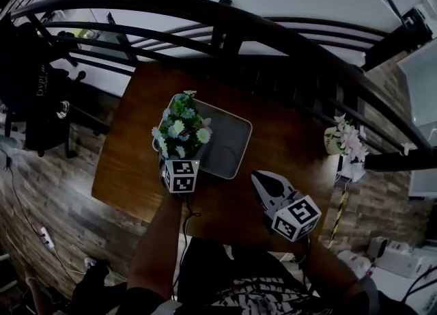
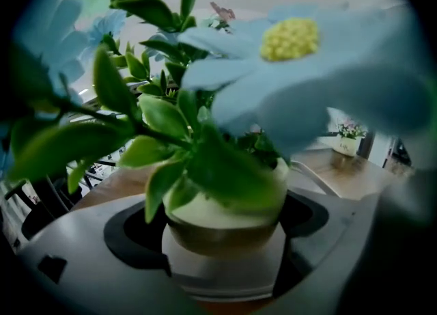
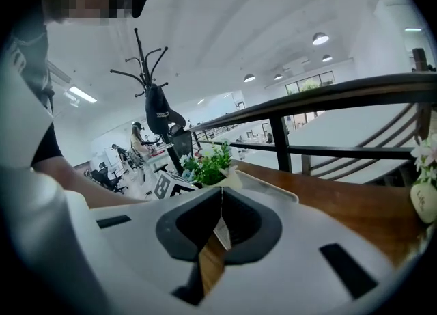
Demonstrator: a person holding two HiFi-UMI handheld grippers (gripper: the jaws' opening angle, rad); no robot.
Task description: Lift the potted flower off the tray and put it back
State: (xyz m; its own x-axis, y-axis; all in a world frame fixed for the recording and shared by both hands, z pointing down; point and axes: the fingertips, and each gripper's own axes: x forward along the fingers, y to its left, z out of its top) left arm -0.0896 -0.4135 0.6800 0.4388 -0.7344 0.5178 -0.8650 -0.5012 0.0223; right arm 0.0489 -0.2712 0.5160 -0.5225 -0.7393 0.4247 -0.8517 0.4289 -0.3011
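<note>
The potted flower [image 1: 181,129] has blue and white blooms, green leaves and a pale pot [image 2: 225,214]. In the head view it is over the near-left corner of the grey tray [image 1: 229,146]. My left gripper [image 1: 179,158] comes at it from the near side, and its jaws are shut on the pot's two sides [image 2: 225,228]. Whether the pot rests on the tray or hangs just above it cannot be told. My right gripper [image 1: 260,179] hovers over the table to the right of the tray's near corner. Its jaws [image 3: 220,197] are shut with nothing between them.
The tray lies on a brown wooden table [image 1: 287,136] beside a dark railing [image 1: 273,33]. A second small pot with pink-white flowers [image 1: 343,139] stands at the table's right edge. A coat stand [image 3: 158,95] and office desks lie beyond on the left.
</note>
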